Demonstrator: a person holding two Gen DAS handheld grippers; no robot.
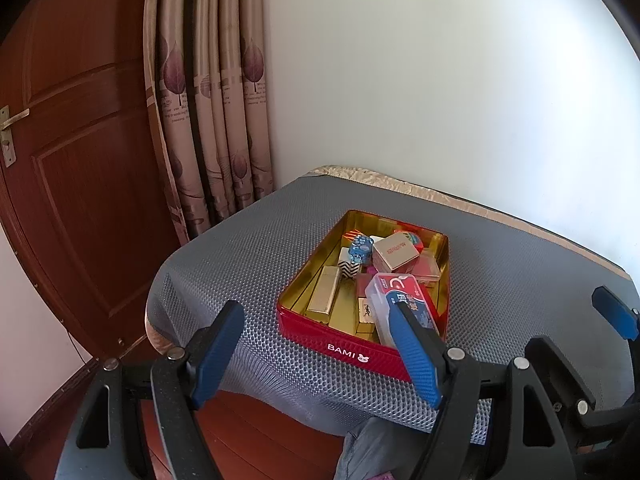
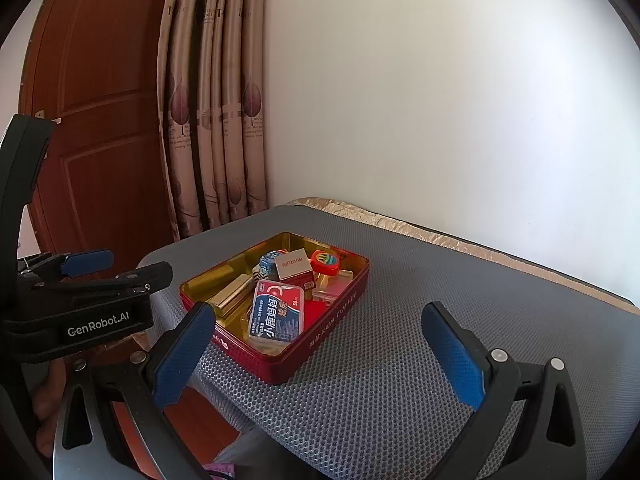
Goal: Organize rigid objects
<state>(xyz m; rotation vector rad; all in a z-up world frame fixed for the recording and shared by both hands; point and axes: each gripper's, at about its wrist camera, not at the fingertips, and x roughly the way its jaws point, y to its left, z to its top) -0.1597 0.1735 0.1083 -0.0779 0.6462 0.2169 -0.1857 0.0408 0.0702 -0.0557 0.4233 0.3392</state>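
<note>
Closest to each camera are the two grippers. On the left, the left gripper (image 1: 320, 350) has its blue fingers (image 1: 218, 354) spread wide apart, with nothing between them. It hangs over the near edge of the table, just in front of the red tin. On the right, the right gripper (image 2: 320, 356) is spread wide too and holds nothing. It hovers above the grey mat (image 2: 400, 360), near the tin but not touching it.

A little farther away, the red tin (image 1: 344, 350) sits on the grey bumpy mat that covers the table (image 1: 440, 196). White letters on its near side say BAMI. It is gold inside and has no lid on it.

Lots of small things are piled inside the tin. A clear plastic box (image 2: 276, 314) with a blue and red label lies at the near end. Beside it is a gold bar-shaped box (image 1: 325, 295), with a small black and white zigzag box (image 1: 349, 268) just behind. Farther back is a blue patterned tub (image 1: 360, 250), next to a tan cardboard box (image 1: 395, 253) that rests on other things. At the far end lies a red round case with a yellow M on it (image 2: 325, 261).

Behind the table are a plain white wall (image 1: 440, 80), a long curtain with purple leaves (image 1: 216, 100), and a brown wooden door (image 1: 80, 160).
</note>
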